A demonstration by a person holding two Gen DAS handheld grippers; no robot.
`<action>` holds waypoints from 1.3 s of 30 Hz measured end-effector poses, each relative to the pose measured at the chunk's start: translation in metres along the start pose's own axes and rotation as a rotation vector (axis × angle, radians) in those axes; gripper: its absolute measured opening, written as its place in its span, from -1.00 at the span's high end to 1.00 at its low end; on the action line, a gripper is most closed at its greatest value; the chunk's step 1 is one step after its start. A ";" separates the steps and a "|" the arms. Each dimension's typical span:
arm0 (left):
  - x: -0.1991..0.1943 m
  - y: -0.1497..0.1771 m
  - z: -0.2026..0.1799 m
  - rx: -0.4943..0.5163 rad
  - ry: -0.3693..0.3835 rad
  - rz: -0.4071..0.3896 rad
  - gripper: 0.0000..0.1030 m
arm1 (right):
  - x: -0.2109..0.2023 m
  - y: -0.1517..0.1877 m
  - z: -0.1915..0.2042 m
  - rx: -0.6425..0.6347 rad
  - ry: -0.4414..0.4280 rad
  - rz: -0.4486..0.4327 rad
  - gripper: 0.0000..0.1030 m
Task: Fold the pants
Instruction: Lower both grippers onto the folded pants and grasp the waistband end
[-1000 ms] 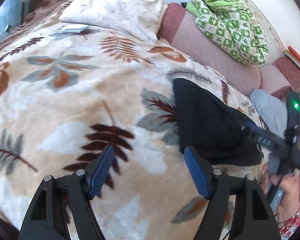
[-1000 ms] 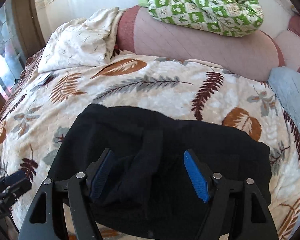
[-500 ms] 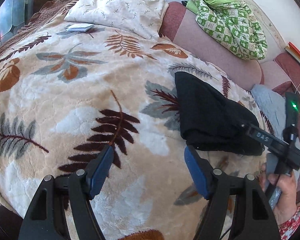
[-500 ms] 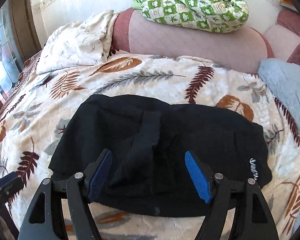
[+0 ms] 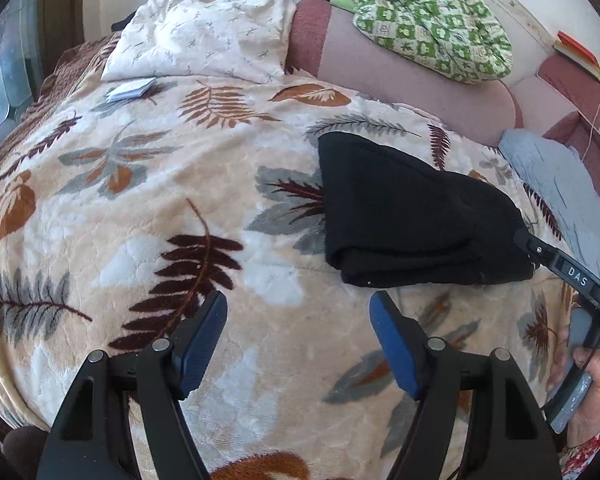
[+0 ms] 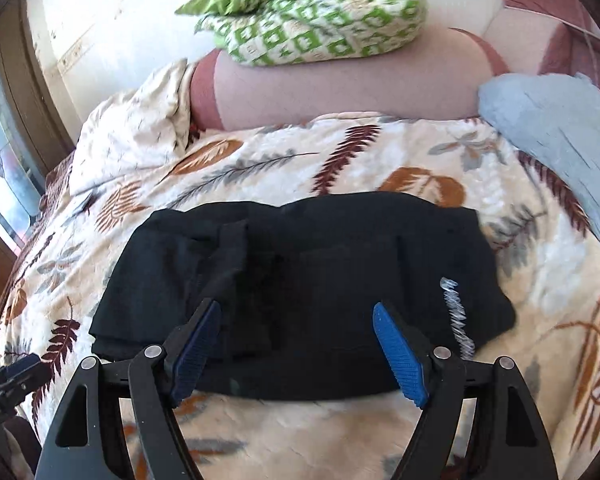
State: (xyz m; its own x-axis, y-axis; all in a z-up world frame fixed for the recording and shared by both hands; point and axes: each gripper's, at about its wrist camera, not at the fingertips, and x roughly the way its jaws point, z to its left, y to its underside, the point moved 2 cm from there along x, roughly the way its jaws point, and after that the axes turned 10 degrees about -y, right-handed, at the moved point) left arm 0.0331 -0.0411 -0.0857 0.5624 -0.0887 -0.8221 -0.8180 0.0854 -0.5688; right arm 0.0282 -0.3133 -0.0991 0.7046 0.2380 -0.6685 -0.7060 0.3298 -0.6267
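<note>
The folded black pants [image 6: 300, 292] lie on the leaf-print blanket [image 6: 380, 440], just beyond your right gripper [image 6: 296, 344] at twelve o'clock; its blue pads [image 6: 398, 354] stand apart, holding nothing. From your left gripper [image 5: 298, 340], the pants [image 5: 412, 220] sit at one o'clock, apart from its spread, empty jaws. A green checked quilt [image 6: 312, 12] rests on the pink bolster [image 6: 340, 88] behind.

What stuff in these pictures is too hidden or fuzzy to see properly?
- White print on the black pants: right wrist view, smeared by blur, unreadable.
- Right tongs tips: left wrist view, dark against the pants, hard to separate.
- Small flat white thing near the white pillow: left wrist view, too small to identify.
- Blue-grey cloth: right wrist view, cut off by the edge.
</note>
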 end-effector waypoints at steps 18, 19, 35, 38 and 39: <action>-0.016 -0.073 -0.183 0.386 0.053 -0.115 -0.42 | -0.041 0.052 -0.127 0.377 -0.119 -0.143 -0.62; -0.014 -0.076 -0.191 0.402 0.051 -0.119 -0.42 | -0.041 0.050 -0.126 0.373 -0.124 -0.142 -0.62; 0.021 -0.089 -0.254 0.510 0.022 -0.121 -0.42 | -0.009 0.015 -0.133 0.323 -0.109 -0.076 -0.66; 0.028 -0.089 -0.260 0.533 0.016 -0.117 -0.42 | -0.002 0.018 -0.142 0.356 -0.107 -0.068 -0.65; 0.030 -0.090 -0.263 0.539 0.014 -0.117 -0.42 | -0.002 0.018 -0.144 0.363 -0.108 -0.073 -0.64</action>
State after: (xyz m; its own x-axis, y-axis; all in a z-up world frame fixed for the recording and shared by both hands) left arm 0.0920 -0.3123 -0.0531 0.6414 -0.1410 -0.7541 -0.5703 0.5699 -0.5916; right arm 0.0039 -0.4396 -0.1662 0.7695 0.2901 -0.5690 -0.5957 0.6472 -0.4756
